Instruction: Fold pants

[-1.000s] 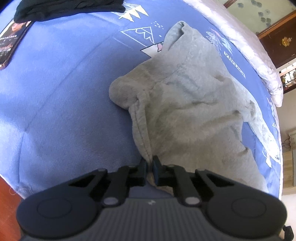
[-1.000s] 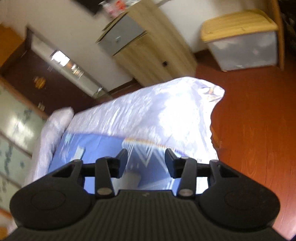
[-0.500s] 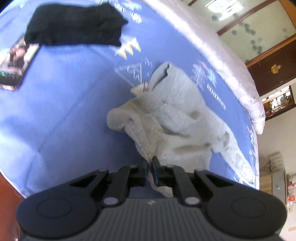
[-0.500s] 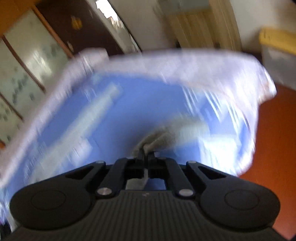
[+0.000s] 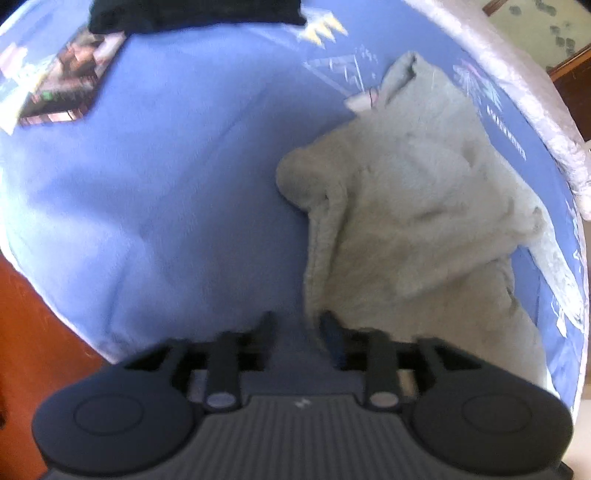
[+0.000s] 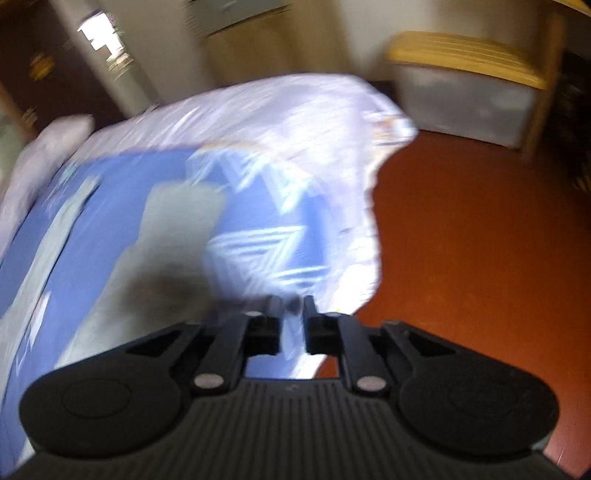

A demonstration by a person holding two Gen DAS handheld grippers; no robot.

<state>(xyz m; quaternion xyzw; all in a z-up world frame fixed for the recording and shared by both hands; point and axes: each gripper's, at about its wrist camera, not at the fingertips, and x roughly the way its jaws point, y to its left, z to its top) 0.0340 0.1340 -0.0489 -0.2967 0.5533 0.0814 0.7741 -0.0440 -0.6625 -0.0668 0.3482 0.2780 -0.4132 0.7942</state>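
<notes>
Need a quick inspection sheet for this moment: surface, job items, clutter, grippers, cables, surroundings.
Surface: blue printed bedsheet on a bed, pale quilt along its far edge.
Job's things: grey pants lie crumpled on the sheet, not yet folded flat.
Clutter: black garment at the far edge of the sheet; magazine beside it.
Grippers: left gripper open, jaws just opened, pants edge against the right finger but not pinched. Right gripper slightly open, jaws just opened, nothing between them; view blurred.
Cables: nothing seen.
Surroundings: red-brown floor, storage box with yellow lid, wooden cabinet, dark wooden door.
</notes>
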